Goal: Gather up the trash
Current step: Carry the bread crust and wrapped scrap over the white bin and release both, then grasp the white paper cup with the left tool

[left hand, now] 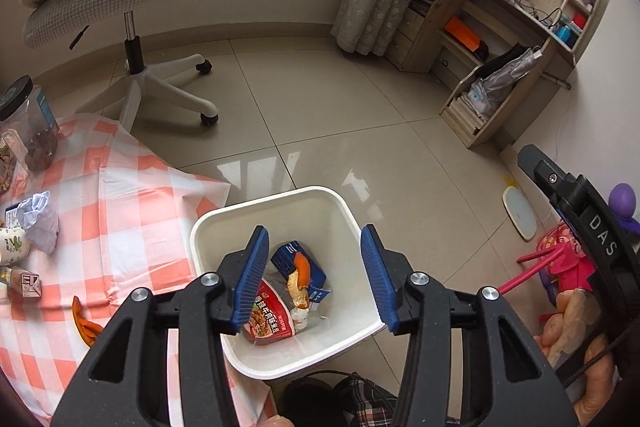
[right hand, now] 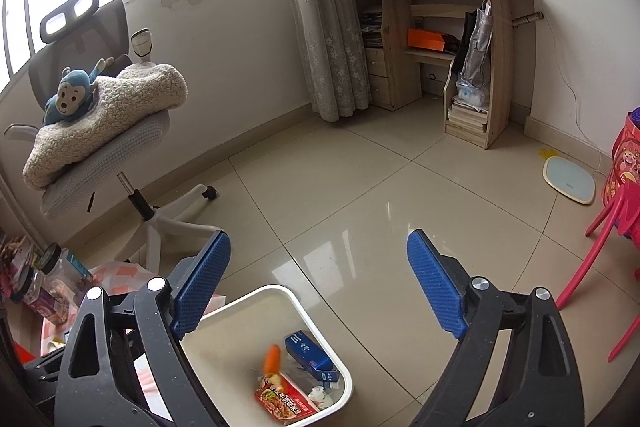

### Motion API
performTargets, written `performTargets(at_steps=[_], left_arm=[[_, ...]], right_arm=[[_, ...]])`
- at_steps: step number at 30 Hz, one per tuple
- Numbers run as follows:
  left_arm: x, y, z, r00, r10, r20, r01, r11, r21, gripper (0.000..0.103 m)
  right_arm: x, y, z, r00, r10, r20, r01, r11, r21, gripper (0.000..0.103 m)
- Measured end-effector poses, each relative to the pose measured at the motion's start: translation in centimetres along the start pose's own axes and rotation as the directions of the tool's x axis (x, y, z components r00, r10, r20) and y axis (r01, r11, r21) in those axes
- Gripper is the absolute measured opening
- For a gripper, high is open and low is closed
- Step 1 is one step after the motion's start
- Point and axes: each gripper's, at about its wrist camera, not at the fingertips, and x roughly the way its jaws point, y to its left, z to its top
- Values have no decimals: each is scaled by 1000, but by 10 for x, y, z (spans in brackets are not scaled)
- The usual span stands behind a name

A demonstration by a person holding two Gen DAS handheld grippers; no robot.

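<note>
A white bin (left hand: 208,227) stands on the tiled floor beside the table. Inside it lie a blue carton (left hand: 288,255), a red food packet (left hand: 268,319) and a strip of orange peel (left hand: 302,279). My left gripper (left hand: 315,231) hangs open right above the bin, with nothing between its blue pads. In the right wrist view the bin (right hand: 280,293) sits low in the frame, and the orange peel (right hand: 273,359) looks blurred over the red packet (right hand: 284,401). My right gripper (right hand: 319,235) is open wide over the bin's far side and holds nothing.
The table has a pink checked cloth (left hand: 120,195). On it lie crumpled paper (left hand: 40,223), another orange peel (left hand: 84,323), a small carton (left hand: 28,283) and a jar (left hand: 28,123). An office chair (left hand: 136,67) stands behind. A pink stool (right hand: 600,267) is at the right.
</note>
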Motion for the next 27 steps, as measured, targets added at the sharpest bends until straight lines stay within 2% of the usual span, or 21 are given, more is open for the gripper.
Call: performTargets(at_steps=[4, 7, 9, 13, 16, 20, 24, 27], left_arm=[[-11, 14, -5, 994, 99, 41, -99, 995, 9, 54], [-23, 30, -9, 981, 175, 84, -175, 984, -8, 61], [-31, 39, -11, 968, 223, 114, -223, 975, -14, 64], [-47, 60, -13, 939, 303, 161, -299, 953, -51, 75], [-58, 76, -16, 911, 365, 192, -355, 931, -83, 83], [-68, 102, -23, 879, 426, 213, -408, 904, -126, 86], [-74, 127, -33, 857, 467, 218, -438, 883, -169, 87], [-73, 149, -40, 844, 501, 189, -469, 862, -190, 87]], right_arm=[[-2, 12, -3, 1000, -25, 17, 26, 999, -37, 93], [-5, 28, -8, 998, -50, 43, 54, 995, -89, 96], [-8, 41, -13, 995, -67, 69, 76, 989, -127, 96], [-13, 69, -24, 993, -65, 98, 84, 975, -205, 96], [-14, 92, -32, 993, -50, 106, 76, 963, -258, 96], [-17, 119, -43, 993, -23, 112, 57, 948, -313, 96], [-14, 144, -54, 997, 10, 72, 16, 936, -351, 96], [-12, 165, -64, 998, 33, 45, -13, 922, -388, 96]])
